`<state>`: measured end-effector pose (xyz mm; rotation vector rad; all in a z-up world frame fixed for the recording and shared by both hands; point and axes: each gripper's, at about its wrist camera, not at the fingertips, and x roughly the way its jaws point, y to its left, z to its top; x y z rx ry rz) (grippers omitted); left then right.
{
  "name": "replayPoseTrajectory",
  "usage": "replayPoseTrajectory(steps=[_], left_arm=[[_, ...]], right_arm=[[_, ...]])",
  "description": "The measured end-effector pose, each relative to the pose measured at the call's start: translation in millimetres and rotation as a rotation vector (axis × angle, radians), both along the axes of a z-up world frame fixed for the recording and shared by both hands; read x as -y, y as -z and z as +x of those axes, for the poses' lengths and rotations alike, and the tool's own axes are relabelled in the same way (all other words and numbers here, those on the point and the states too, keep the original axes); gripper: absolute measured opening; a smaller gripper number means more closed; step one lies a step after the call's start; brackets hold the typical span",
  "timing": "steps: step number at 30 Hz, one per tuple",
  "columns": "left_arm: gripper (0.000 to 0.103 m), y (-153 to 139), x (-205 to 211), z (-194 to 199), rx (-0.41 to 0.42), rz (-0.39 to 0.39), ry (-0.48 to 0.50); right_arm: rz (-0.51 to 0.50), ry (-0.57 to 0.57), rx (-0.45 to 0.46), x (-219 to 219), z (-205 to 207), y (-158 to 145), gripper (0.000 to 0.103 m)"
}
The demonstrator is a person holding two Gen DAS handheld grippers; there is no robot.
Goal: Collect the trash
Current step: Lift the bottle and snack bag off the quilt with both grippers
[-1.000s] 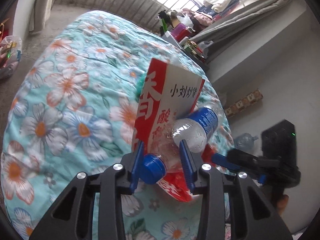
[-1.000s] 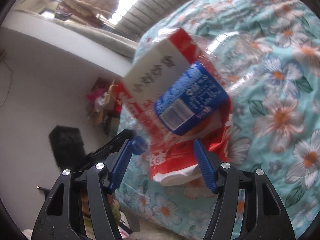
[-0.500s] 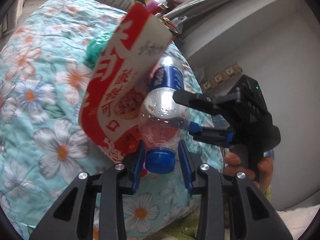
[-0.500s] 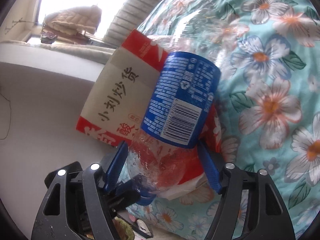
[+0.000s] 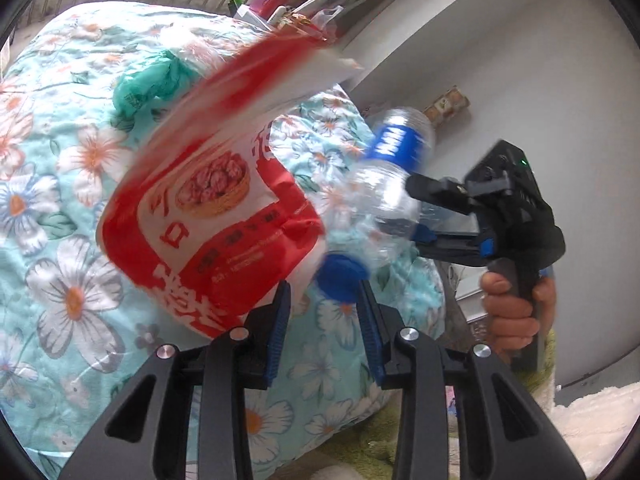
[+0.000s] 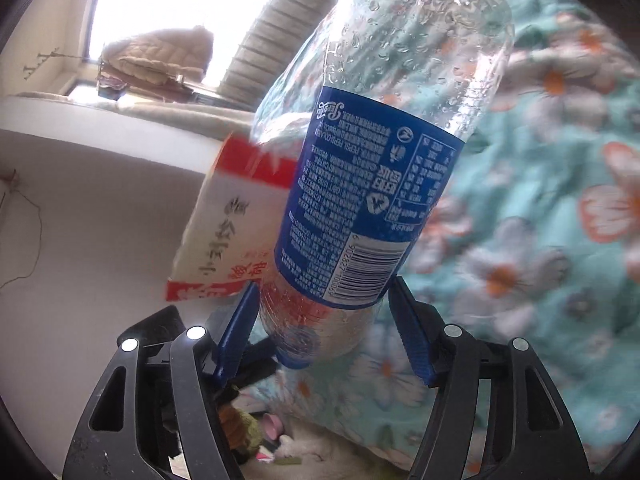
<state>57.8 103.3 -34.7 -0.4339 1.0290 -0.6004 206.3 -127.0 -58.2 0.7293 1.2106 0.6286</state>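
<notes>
Lower centre, the left gripper (image 5: 323, 304) clamped the bag (image 5: 208, 236) and bottle (image 5: 384, 196); the right gripper (image 6: 324, 320) squeezed that bottle. 2 pieces were collected, no bin visible.

I see a clear bottle (image 6: 404, 80) with blue label and blue cap (image 5: 340, 278), red-and-white snack bag (image 5: 208, 216), teal bedspread (image 5: 60, 160) with white-orange flowers, green bag (image 5: 148, 84), black claws with blue pads (image 5: 280, 320).
</notes>
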Motion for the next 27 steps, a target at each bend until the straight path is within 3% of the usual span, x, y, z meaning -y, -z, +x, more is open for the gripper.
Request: replayPoseTrajectory(steps=[7,11,15,18,20,22,24,27], left_arm=[[0.033,-21,-15,-11,0.060,0.043,0.013],[0.033,-55,-39,-19,0.161,-0.003,0.006],[0.033,-96,-78,-15,0.307,-0.077,-0.113],[0.033,-108,-111,0,0.363,-0.110,-0.259],[0.036,-104,-129,18,0.335,-0.089,-0.381],[0.037,-88,-143,42,0.268,0.009,-0.476],[0.037,-67,-143,62,0.190,0.108,-0.496],[0.037,-34,-130,77,0.068,0.154,-0.419]], right_arm=[[-0.027,0.063,-0.034,23,-15,14,0.061],[-0.020,0.066,-0.065,17,-15,28,0.061],[-0.023,0.062,-0.061,14,-8,22,0.061],[-0.017,0.065,-0.063,17,4,32,0.061],[-0.016,0.067,-0.061,22,3,32,0.061],[-0.018,0.068,-0.059,28,-1,31,0.061],[-0.018,0.069,-0.057,31,-5,30,0.061],[-0.017,0.069,-0.057,32,-6,29,0.061]])
